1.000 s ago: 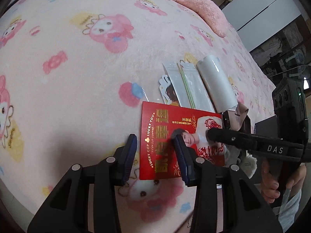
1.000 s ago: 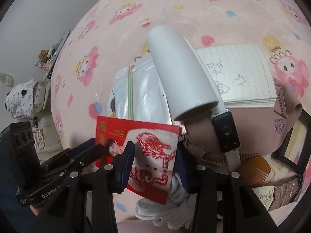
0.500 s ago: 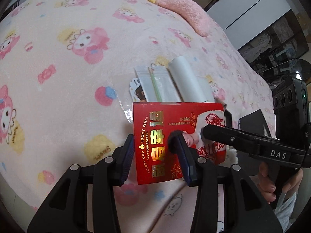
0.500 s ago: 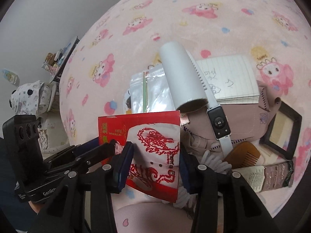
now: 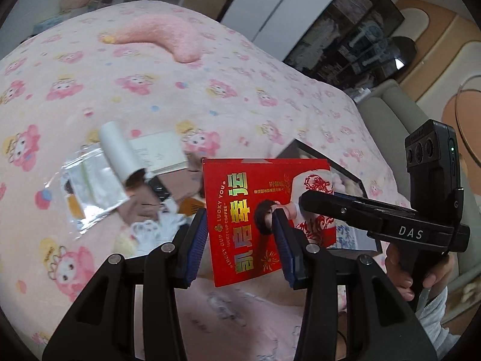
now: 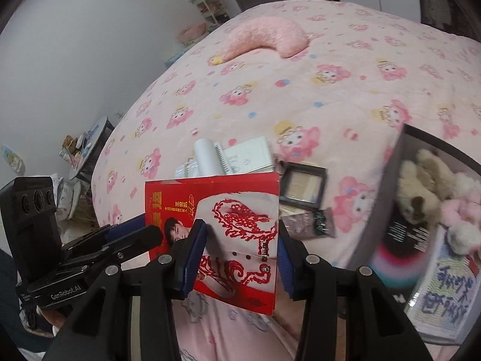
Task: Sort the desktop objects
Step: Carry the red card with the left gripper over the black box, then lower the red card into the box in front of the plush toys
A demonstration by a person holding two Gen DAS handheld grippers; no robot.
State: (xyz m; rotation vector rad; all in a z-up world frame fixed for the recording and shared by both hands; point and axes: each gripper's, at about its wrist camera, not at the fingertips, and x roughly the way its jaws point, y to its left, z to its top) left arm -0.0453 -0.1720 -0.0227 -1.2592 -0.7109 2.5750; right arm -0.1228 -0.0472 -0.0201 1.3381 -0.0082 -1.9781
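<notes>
I hold a flat red printed coffee box (image 5: 264, 210) above the pink cartoon-print blanket (image 5: 210, 96), pinched at either end: my left gripper (image 5: 240, 240) and my right gripper (image 6: 240, 249) are each part-open and clamped on it. Below lie a white paper roll (image 5: 117, 150), a lined notepad (image 6: 249, 156) and clear plastic bags (image 5: 90, 186); a grey box of plush toys (image 6: 421, 186) sits right.

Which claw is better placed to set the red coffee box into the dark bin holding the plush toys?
Right, probably. Both claws grip the red coffee box, but the dark bin lies right beside the right claw. From the left claw, the bin sits behind the box, past the right claw.
</notes>
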